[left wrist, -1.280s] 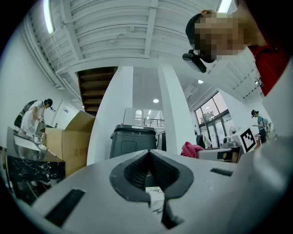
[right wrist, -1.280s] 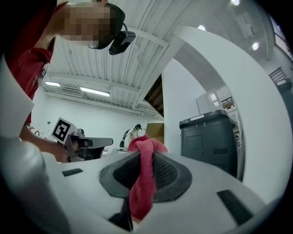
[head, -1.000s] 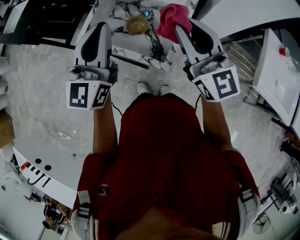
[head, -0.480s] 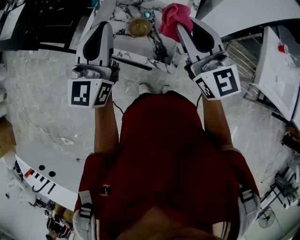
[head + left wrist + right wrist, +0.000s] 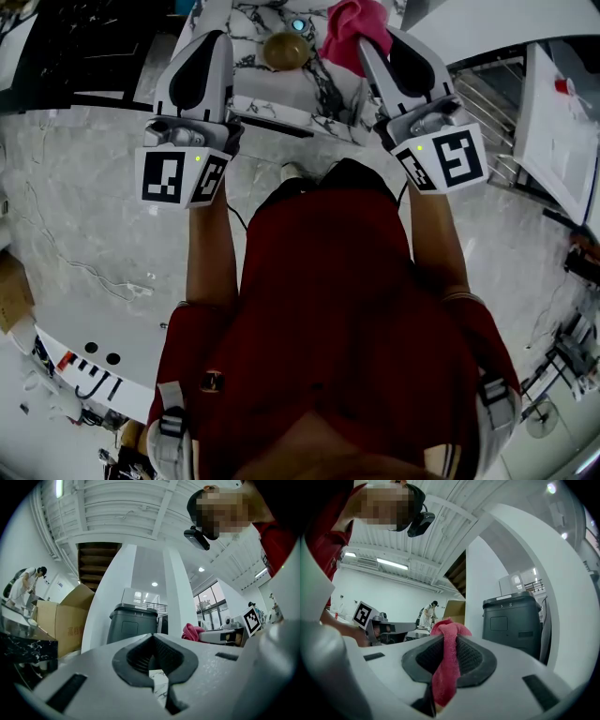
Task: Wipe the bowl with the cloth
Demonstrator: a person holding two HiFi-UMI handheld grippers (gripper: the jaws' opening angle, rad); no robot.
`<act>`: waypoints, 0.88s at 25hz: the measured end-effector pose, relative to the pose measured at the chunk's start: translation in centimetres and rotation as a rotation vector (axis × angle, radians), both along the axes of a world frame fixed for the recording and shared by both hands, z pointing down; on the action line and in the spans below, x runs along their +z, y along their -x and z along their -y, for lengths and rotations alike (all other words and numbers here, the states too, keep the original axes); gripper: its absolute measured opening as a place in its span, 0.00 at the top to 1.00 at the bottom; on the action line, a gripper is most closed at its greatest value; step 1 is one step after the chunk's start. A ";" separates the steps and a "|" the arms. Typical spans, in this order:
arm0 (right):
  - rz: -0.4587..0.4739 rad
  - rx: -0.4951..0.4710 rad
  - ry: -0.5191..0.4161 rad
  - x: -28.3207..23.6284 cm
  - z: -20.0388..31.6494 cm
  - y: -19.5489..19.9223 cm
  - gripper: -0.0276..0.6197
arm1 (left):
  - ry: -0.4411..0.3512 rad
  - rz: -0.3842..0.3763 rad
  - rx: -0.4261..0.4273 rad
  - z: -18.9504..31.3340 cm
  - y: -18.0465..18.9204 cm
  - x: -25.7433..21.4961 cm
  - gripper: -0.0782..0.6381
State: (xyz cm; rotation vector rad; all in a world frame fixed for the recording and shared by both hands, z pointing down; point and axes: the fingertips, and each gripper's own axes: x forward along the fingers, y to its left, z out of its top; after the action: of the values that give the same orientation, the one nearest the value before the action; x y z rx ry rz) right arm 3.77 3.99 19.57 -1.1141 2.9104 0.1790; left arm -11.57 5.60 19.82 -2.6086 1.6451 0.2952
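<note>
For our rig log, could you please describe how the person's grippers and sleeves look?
Both the left gripper and right gripper have smooth white shells with black ribbed jaw pads. Each carries a cube of black-and-white square markers with a small green light. The shirt is dark red, short-sleeved.

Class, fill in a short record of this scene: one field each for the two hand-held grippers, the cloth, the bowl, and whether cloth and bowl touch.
Left hand-held gripper: jaws together, nothing held
Right hand-held gripper: jaws closed on the cloth
Cloth: pink, bunched, sticking out past the jaw tips
Bowl: brownish, on the marble table, between the two grippers in the head view
Cloth and bowl: apart, no contact yet
</note>
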 end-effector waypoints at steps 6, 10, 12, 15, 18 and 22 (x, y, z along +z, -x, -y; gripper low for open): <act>-0.025 -0.006 -0.004 0.1 1.0 0.9 0.86 | 0.017 -0.005 0.007 1.2 0.6 0.7 0.88; -0.034 -0.034 -0.014 -0.1 2.0 1.2 0.86 | 0.032 -0.003 -0.005 2.2 0.4 1.1 0.88; -0.040 -0.055 -0.017 0.0 2.5 1.3 0.86 | 0.041 -0.003 -0.017 2.7 0.2 1.4 0.88; -0.048 -0.089 -0.020 0.3 3.5 1.5 0.86 | 0.058 0.004 -0.037 3.5 -0.1 1.8 0.88; -0.049 -0.124 -0.018 0.5 4.5 1.4 0.86 | 0.075 0.016 -0.059 4.3 -0.4 2.2 0.88; -0.061 -0.175 -0.011 1.2 5.8 1.3 0.86 | 0.107 0.034 -0.093 5.3 -0.8 3.0 0.88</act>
State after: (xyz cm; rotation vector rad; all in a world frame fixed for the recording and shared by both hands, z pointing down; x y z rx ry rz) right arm 2.48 -1.77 20.82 -0.8603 3.0366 0.2283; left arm -10.76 0.26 22.79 -2.5852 1.8120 0.1622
